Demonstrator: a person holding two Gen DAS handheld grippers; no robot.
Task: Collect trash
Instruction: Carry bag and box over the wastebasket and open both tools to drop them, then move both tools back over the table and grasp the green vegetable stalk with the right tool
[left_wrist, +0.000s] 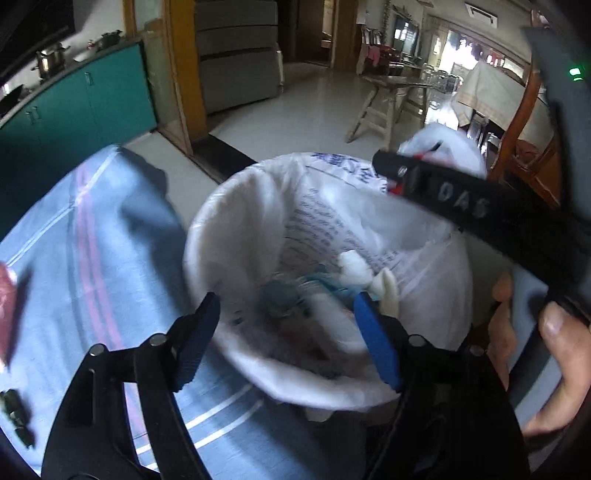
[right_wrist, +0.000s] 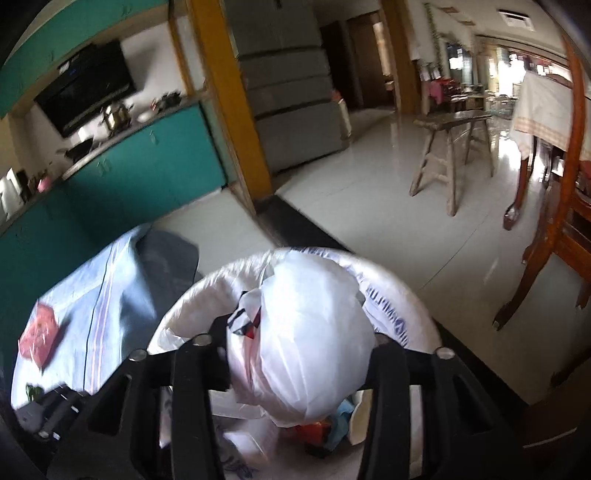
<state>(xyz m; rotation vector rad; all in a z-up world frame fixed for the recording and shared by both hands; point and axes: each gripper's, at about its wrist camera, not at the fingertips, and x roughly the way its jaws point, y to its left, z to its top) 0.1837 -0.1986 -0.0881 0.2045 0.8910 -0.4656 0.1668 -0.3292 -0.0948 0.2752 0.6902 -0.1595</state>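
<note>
A bin lined with a white printed bag stands beside the table. Crumpled white tissue and bluish scraps lie in it. My left gripper hangs over the bin's mouth, open, with nothing between its blue pads. My right gripper holds a puffy white plastic bag above the bin's rim; the bag fills the gap and touches both fingers. In the left wrist view one of the right gripper's fingers crosses the upper right with that bag at its tip. Red and blue trash shows below it.
A table with a blue striped cloth lies left of the bin, with a red packet and dark items on it. A hand grips the right tool. A wooden stool, a chair and teal cabinets stand around.
</note>
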